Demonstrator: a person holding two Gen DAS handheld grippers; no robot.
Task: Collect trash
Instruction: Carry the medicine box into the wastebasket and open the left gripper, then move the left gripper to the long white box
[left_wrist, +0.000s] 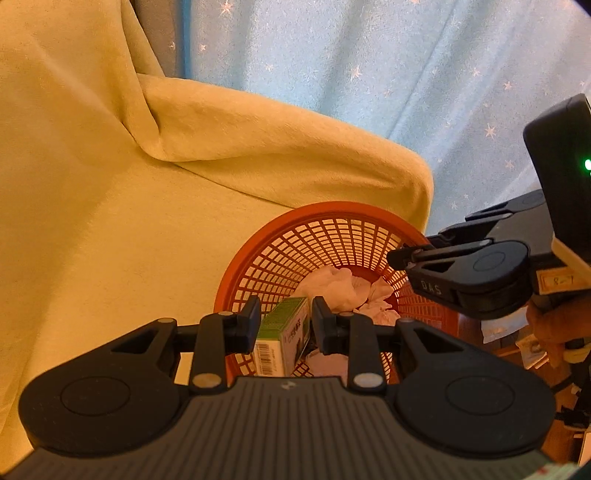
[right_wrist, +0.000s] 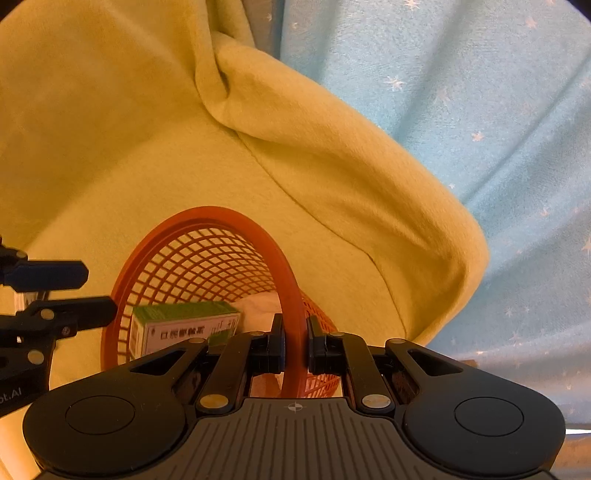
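Right tool (right_wrist: 295, 347) pinched stiff basket (left_wrist: 332, 218) rim. Left tool (left_wrist: 286, 325) stood wide around light, crushable carton (left_wrist: 284, 332); I'd grip its broad faces.

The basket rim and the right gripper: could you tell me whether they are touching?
Touching. The right wrist view shows the right gripper closed on the red basket rim, both fingers against it.

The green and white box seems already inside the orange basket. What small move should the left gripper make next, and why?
Probably lift the left gripper straight up and away. Its fingers stand apart with a gap beside the box, which sits inside the basket with crumpled tissue. The right gripper holds the rim.
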